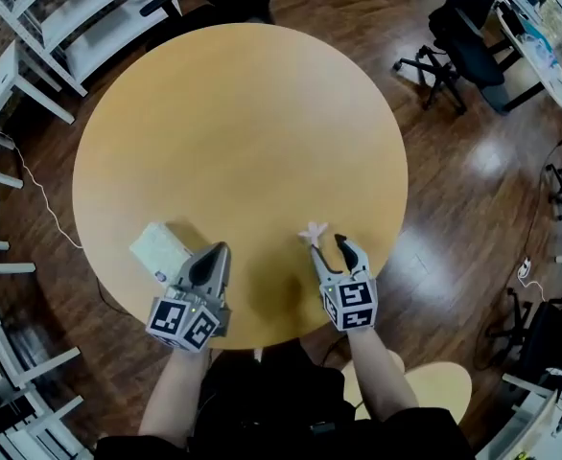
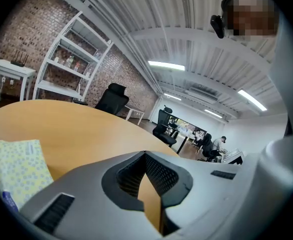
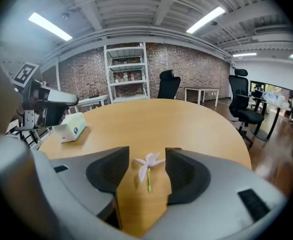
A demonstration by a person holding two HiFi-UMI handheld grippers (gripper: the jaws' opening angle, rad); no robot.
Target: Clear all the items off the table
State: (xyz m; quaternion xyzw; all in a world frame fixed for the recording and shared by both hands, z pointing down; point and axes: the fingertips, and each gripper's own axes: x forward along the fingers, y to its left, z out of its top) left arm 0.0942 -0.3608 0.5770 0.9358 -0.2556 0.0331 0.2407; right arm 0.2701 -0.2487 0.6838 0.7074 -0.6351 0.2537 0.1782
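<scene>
Wood table bears one tissue pack, one flower inside spread right gripper; left gripper closed.

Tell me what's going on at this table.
A person is clearing a round table with two handheld grippers. The right gripper stands open around a small pale flower, not pinching it yet. The left gripper is shut and empty beside a tissue pack. Both things lie on the table.
</scene>
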